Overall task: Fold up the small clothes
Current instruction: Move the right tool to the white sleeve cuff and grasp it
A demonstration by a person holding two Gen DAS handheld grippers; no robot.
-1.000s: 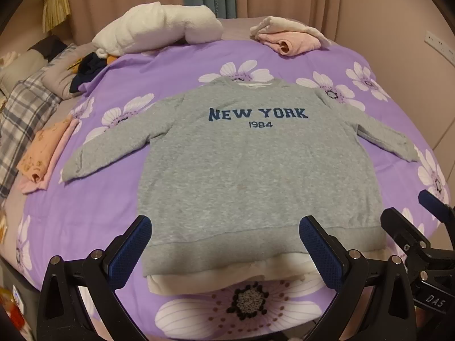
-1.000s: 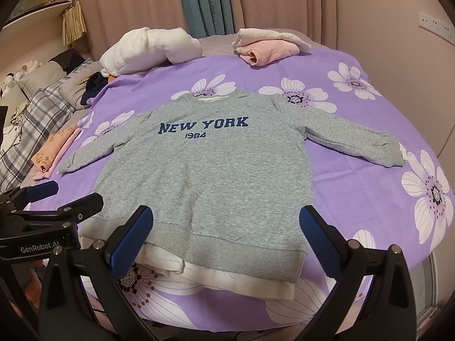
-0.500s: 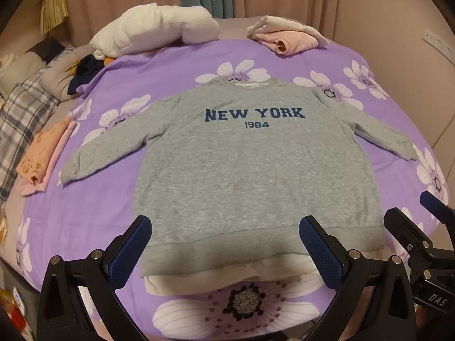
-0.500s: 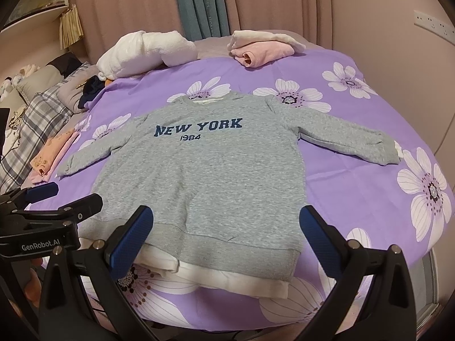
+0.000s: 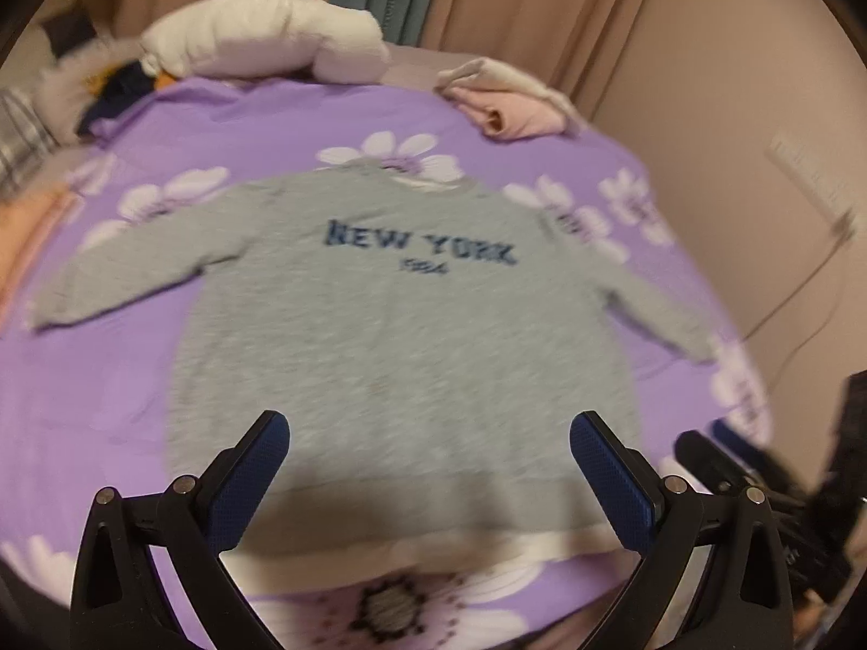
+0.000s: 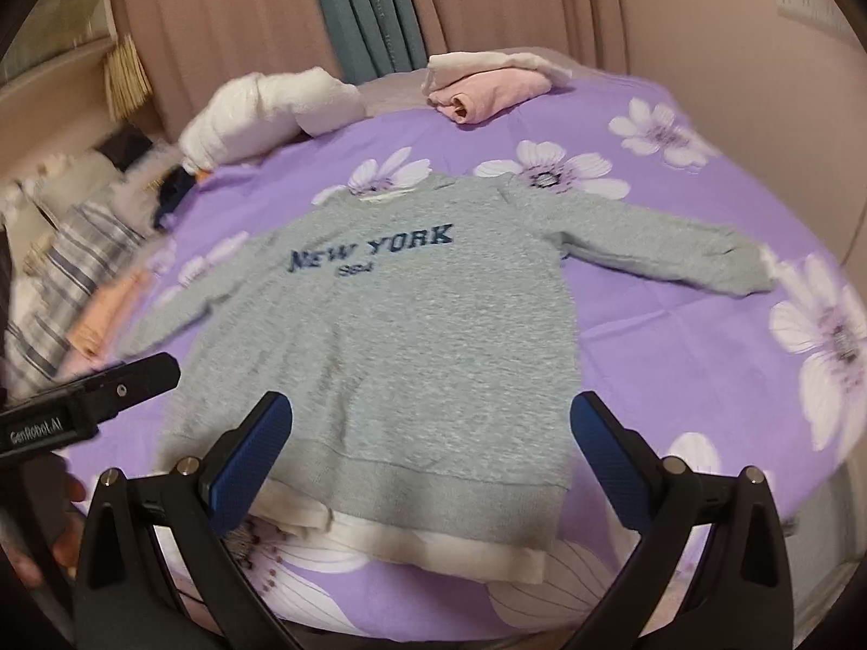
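Note:
A small grey sweatshirt [image 5: 401, 336] with "NEW YORK 1984" in blue and a white hem lies flat, face up, sleeves spread, on a purple flowered bedspread [image 5: 97, 390]. It also shows in the right wrist view [image 6: 412, 346]. My left gripper [image 5: 428, 466] is open and empty, hovering over the sweatshirt's hem. My right gripper [image 6: 428, 449] is open and empty, above the hem as well. The left gripper's body [image 6: 81, 406] shows at the left of the right wrist view.
A folded pink garment [image 6: 482, 92] and a white bundle [image 6: 265, 114] lie at the far end of the bed. Plaid fabric [image 6: 70, 281] and a peach garment [image 6: 103, 319] lie at the left edge. Curtains [image 6: 368, 5] and a wall stand behind.
Both grippers have moved forward and closer to the sweatshirt; the views are motion-blurred. The left view has swung left to right. The sweatshirt has not moved.

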